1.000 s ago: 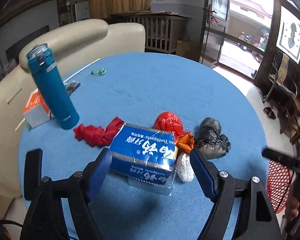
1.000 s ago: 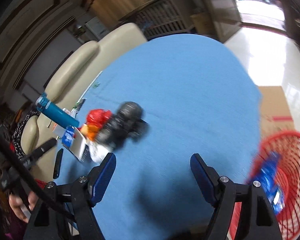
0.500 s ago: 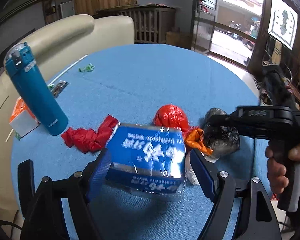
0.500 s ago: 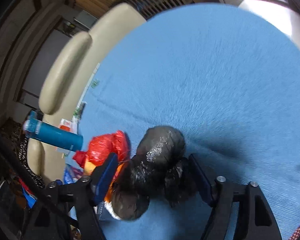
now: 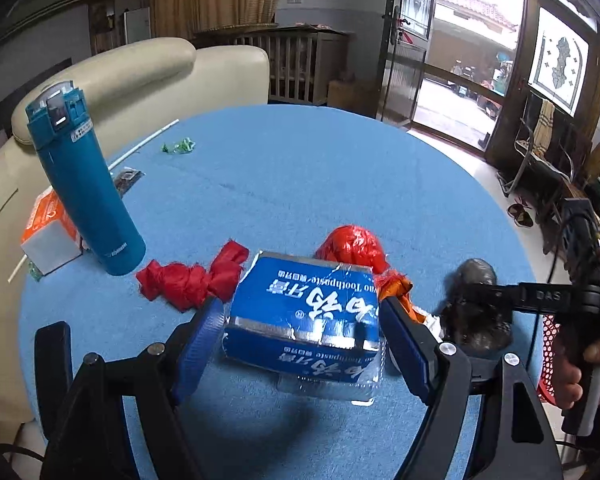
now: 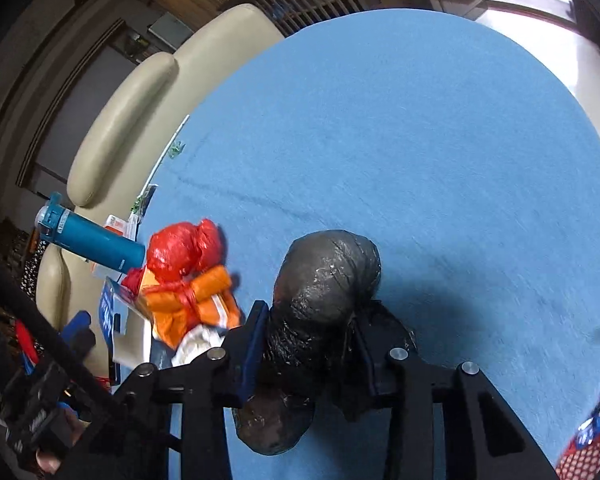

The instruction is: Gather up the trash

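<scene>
A blue toothpaste box [image 5: 304, 312] lies on the round blue table [image 5: 300, 176], between the open jaws of my left gripper [image 5: 302, 330]; whether the pads touch it I cannot tell. My right gripper [image 6: 308, 348] is shut on a crumpled black plastic bag [image 6: 324, 280], also seen in the left wrist view [image 5: 478, 308]. A red bag [image 5: 354, 244], an orange wrapper [image 6: 188, 304], white wrapping [image 6: 196, 340] and a red cloth scrap [image 5: 192, 280] lie around the box.
A teal flask [image 5: 86, 196] stands at the table's left by an orange-white carton [image 5: 48, 232]. A green wrapper [image 5: 178, 146] and a white straw [image 5: 142, 144] lie farther back. A red mesh basket [image 6: 592, 440] sits off the right edge. A cream sofa [image 5: 140, 68] is behind.
My right gripper swung in from the basket side and closed on the black bag. My left gripper moved forward, so the toothpaste box now sits between its jaws.
</scene>
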The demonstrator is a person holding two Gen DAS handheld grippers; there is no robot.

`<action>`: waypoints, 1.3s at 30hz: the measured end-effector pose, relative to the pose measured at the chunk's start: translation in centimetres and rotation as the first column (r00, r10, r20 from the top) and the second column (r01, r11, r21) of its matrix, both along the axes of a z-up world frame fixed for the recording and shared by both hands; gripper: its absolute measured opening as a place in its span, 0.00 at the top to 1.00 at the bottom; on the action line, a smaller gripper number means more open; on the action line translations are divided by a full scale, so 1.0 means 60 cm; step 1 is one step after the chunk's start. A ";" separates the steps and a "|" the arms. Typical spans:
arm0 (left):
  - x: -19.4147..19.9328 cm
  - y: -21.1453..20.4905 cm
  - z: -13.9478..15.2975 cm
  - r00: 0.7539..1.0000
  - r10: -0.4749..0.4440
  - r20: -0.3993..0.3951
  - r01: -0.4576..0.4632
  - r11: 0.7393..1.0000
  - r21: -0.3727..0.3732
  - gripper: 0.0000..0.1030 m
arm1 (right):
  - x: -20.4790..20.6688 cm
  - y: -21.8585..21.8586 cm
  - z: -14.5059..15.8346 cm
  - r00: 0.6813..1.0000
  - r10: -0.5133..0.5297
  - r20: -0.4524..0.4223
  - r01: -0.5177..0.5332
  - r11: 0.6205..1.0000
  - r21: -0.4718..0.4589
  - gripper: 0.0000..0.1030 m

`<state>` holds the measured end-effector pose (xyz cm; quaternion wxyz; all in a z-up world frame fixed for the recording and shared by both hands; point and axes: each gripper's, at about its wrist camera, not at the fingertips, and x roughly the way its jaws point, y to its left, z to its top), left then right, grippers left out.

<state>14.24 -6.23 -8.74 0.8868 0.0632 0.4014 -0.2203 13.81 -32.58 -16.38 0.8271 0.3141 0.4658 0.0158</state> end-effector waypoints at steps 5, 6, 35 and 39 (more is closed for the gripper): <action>0.006 -0.011 -0.019 1.000 -0.012 -0.021 0.012 0.999 0.037 0.22 | -0.026 0.002 -0.005 1.000 -0.011 0.005 0.011 1.000 0.018 0.59; 0.007 -0.013 -0.022 1.000 -0.018 -0.022 0.019 0.999 0.040 0.22 | -0.029 0.002 -0.005 1.000 -0.009 0.006 0.009 1.000 0.014 0.59; 0.009 0.003 -0.035 0.996 -0.051 -0.073 0.051 0.999 -0.010 0.21 | -0.024 0.027 -0.011 0.999 0.021 0.030 -0.019 0.998 -0.063 0.58; 0.008 0.009 -0.048 0.994 -0.058 -0.095 0.056 0.998 -0.020 0.21 | -0.027 0.025 -0.013 0.999 0.018 0.036 -0.016 0.998 -0.056 0.57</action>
